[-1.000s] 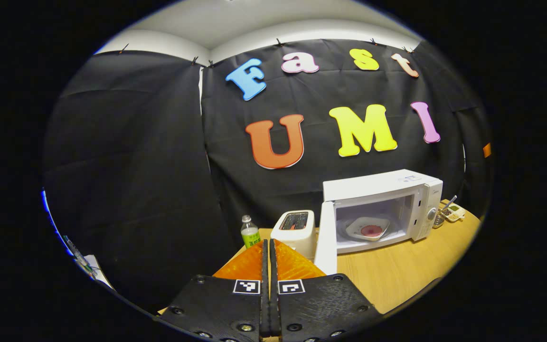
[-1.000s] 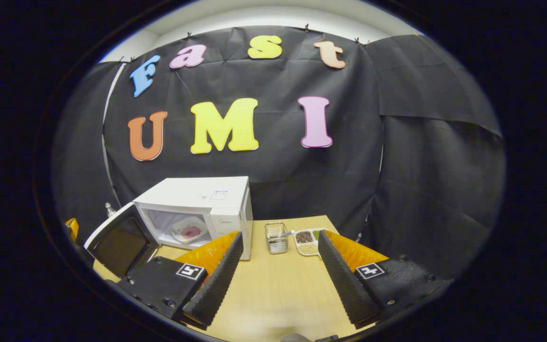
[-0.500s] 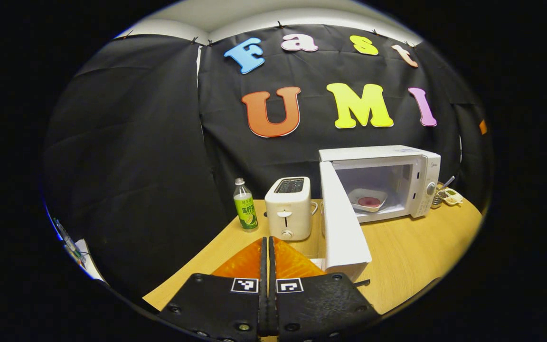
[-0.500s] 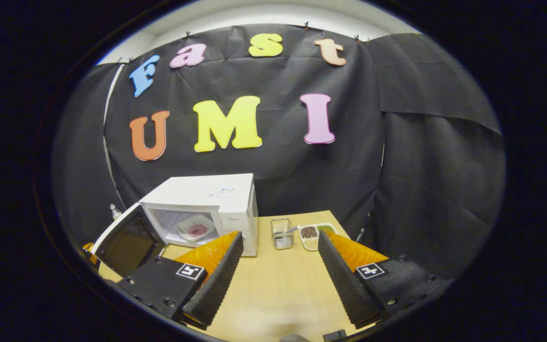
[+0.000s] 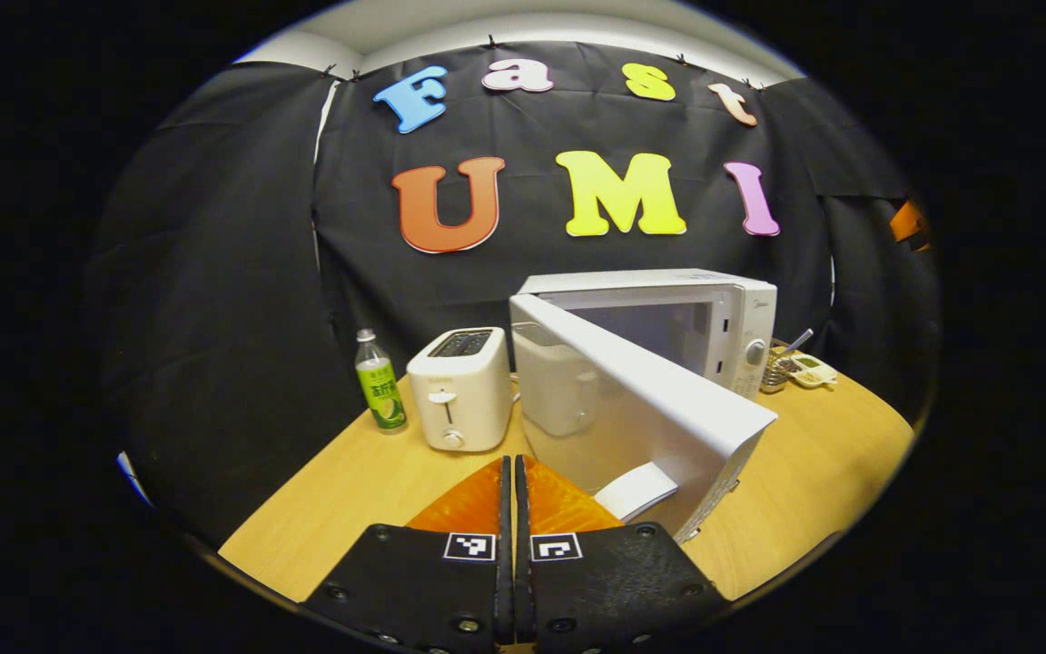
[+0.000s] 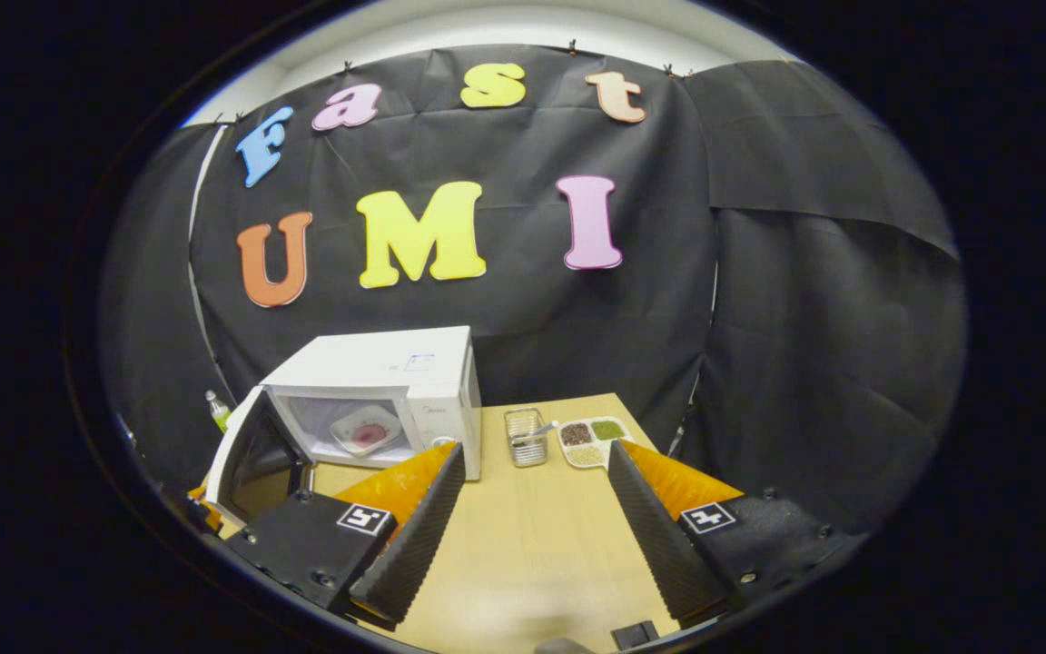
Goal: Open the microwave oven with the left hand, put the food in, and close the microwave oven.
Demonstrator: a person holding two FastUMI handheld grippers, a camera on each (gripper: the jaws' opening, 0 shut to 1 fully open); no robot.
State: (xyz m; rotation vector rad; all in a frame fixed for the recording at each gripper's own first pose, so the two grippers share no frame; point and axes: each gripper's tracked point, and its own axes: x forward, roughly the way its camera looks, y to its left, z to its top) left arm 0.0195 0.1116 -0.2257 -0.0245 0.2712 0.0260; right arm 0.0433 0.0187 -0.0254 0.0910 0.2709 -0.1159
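The white microwave (image 5: pixel 668 304) stands on the wooden table (image 5: pixel 350 481) with its door (image 5: pixel 632 409) swung partway toward the cavity. My left gripper (image 5: pixel 514 463) is shut with nothing in it, low and close to the door's outer face near its free edge. In the right gripper view the microwave (image 6: pixel 387 368) shows a white plate with red food (image 6: pixel 364 431) inside, and the door (image 6: pixel 246 450) stands ajar at its left. My right gripper (image 6: pixel 537 451) is open and empty above the table, to the right of the microwave.
A white toaster (image 5: pixel 459 389) and a green bottle (image 5: pixel 379 392) stand left of the microwave. A metal basket with a spoon (image 6: pixel 526 436) and a divided tray of grains (image 6: pixel 591 440) sit to the microwave's right, near the back edge.
The door has swung from wide open toward the cavity, and my left gripper has come round to its outer side. The plate is now hidden in the left gripper view. The right gripper barely shifted.
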